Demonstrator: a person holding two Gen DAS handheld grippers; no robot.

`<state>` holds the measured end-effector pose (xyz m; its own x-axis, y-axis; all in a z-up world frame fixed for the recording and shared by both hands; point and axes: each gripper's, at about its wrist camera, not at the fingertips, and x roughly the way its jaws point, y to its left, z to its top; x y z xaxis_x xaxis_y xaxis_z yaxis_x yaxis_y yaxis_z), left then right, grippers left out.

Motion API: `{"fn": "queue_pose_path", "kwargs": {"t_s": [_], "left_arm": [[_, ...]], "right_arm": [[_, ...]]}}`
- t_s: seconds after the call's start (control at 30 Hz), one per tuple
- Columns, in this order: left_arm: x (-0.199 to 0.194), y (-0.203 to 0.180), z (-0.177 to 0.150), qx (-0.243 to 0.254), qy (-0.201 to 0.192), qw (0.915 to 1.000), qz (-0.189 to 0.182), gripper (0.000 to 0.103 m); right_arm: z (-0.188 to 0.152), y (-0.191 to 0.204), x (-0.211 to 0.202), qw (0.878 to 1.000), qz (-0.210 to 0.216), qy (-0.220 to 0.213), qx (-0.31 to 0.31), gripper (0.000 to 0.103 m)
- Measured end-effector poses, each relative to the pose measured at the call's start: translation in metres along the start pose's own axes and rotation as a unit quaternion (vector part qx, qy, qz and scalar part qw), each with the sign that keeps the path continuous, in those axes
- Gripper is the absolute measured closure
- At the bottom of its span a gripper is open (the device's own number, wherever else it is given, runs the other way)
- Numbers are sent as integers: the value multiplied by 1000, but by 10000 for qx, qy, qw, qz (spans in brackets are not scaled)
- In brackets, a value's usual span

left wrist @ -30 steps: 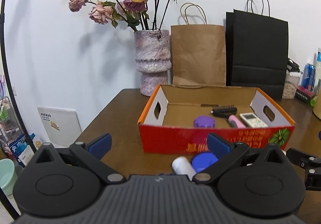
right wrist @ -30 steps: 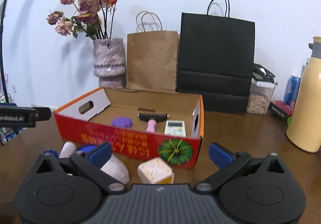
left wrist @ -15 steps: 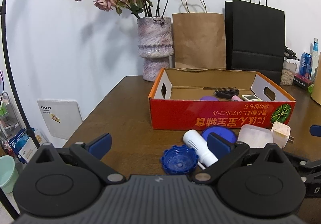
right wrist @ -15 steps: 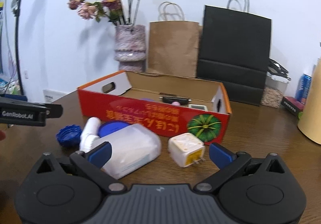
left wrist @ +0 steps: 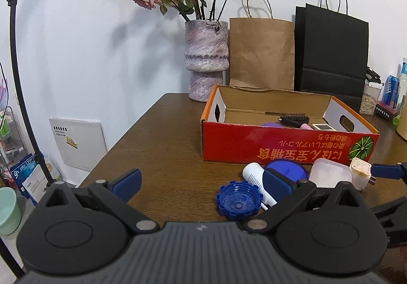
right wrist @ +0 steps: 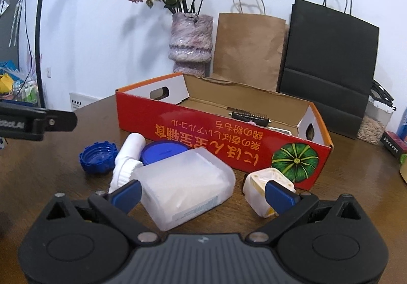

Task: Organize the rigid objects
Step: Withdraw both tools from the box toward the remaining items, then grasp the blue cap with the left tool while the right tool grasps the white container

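A red cardboard box (left wrist: pixel 285 142) (right wrist: pixel 193 128) on the wooden table holds a black brush (left wrist: pixel 294 119), a purple lid and a remote. In front of it lie a blue ridged cap (left wrist: pixel 237 203) (right wrist: pixel 98 155), a white tube (left wrist: pixel 255 183) (right wrist: pixel 128 156), a blue round lid (left wrist: pixel 288 169) (right wrist: pixel 164 151), a translucent white case (right wrist: pixel 185 186) (left wrist: pixel 330 174) and a cream plug adapter (right wrist: pixel 264 188) (left wrist: pixel 360 175). My left gripper (left wrist: pixel 202 181) is open and empty, just left of the blue cap. My right gripper (right wrist: pixel 203 193) is open, with the white case between its fingers.
A stone vase (left wrist: pixel 206 60) of dried roses, a brown paper bag (left wrist: pixel 262 52) and a black paper bag (left wrist: pixel 333 55) stand behind the box. A cream bottle and small items sit at the far right. The table's left edge (left wrist: pixel 122 139) drops to the floor.
Both grippers have pulled back from the box and dropped lower. The right gripper has closed in on the white case, which now lies between its open fingers.
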<state>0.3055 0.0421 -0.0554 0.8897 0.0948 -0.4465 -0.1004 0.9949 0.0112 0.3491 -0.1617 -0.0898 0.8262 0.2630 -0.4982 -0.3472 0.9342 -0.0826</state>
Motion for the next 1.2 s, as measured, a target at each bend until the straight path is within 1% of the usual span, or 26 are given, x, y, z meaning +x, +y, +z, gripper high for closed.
{"fn": "queue_pose_path", "kwargs": {"t_s": [0.23,0.5,0.7,0.77,0.83,0.87,0.93,1.2], "left_arm": [[3,-1,0,17,27,10000,30,0],[12,0,-2,36,146,9998,135,0],[20,2,-2,9,230,9995,200,0],[23,2,-3,2,255,9994,221,0],[25,2,-4,-1,294,9992,260,0],[27,3,-4,-16,313,9991,270,0],[28,5,-4,-55,334,9991,264,0],[30,9,-4,-144,395,9988,253,0]], "right_arm": [[7,-6,13,9995,286,20,-97,0],[16,-5,34,9975,613,117,-317,0],[18,-10,48,9950,935,272,-225,0],[18,-12,48,9943,1016,278,-174,9],[17,-11,46,9952,924,255,-220,10],[15,-9,43,9955,883,231,-268,15],[14,-8,39,9956,867,197,-302,17],[5,-1,20,9973,659,51,-319,20]]}}
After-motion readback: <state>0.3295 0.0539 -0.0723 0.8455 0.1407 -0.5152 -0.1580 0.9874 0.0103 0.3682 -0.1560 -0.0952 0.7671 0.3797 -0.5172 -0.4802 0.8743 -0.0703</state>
